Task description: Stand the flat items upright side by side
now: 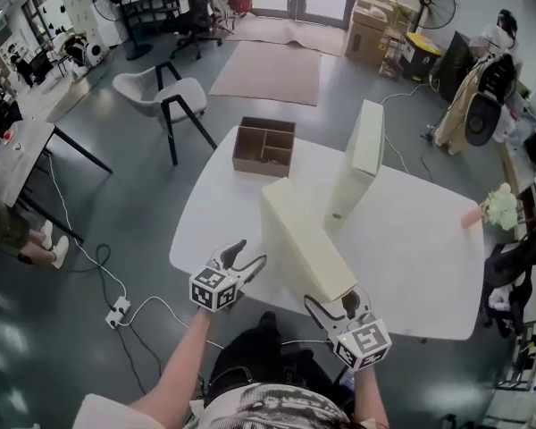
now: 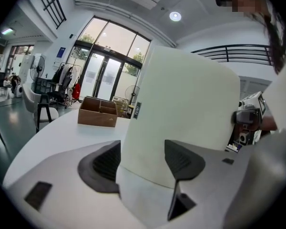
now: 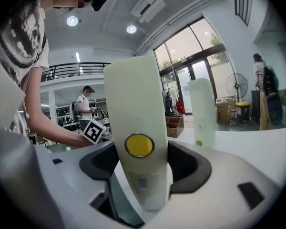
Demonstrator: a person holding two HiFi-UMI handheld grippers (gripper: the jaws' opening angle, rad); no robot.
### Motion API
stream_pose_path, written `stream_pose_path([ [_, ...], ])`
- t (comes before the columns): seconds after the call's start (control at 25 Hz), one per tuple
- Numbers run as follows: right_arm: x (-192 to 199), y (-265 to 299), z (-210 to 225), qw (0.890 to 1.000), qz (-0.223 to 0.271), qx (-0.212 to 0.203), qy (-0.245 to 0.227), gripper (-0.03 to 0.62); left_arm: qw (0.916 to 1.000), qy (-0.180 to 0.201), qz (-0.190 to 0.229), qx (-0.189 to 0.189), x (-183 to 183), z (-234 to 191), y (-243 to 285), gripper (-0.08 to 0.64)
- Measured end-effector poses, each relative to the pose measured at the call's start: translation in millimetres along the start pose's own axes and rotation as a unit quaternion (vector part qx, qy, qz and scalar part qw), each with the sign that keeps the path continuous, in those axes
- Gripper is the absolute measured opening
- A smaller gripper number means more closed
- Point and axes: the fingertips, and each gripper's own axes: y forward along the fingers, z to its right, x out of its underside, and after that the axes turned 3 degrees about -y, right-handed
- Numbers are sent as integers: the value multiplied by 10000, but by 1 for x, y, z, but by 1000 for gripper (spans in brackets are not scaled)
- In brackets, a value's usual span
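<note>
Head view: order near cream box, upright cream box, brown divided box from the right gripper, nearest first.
1. Near cream box, in the right gripper's jaws.
2. Upright cream box, mid-table.
3. Brown divided box, far left edge.

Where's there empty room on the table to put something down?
The biggest bare patch is the white table right of the upright cream box, out to the pink thing at the edge. Another is on the left, between the brown divided box and the left gripper. The middle is crowded: the near cream box, held by the right gripper, stands close to the upright one.
</note>
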Motion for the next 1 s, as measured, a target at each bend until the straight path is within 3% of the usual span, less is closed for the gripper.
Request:
stream_pose_path([
  [0.36,32,-114,26,9975,27,708,58,321,9987,272,97,416,3,127,17,281],
  [0.56,43,-160,43,9905,187,1359,112,311,9965,422,212,683,-1,182,23,250],
  [0.8,51,-191,70,9683,253,2454,378,308,9920,841,-176,929,7,214,33,248],
  [1.0,49,-190,92,9558,298,2868,571,308,9905,927,-221,992,3,213,41,233],
])
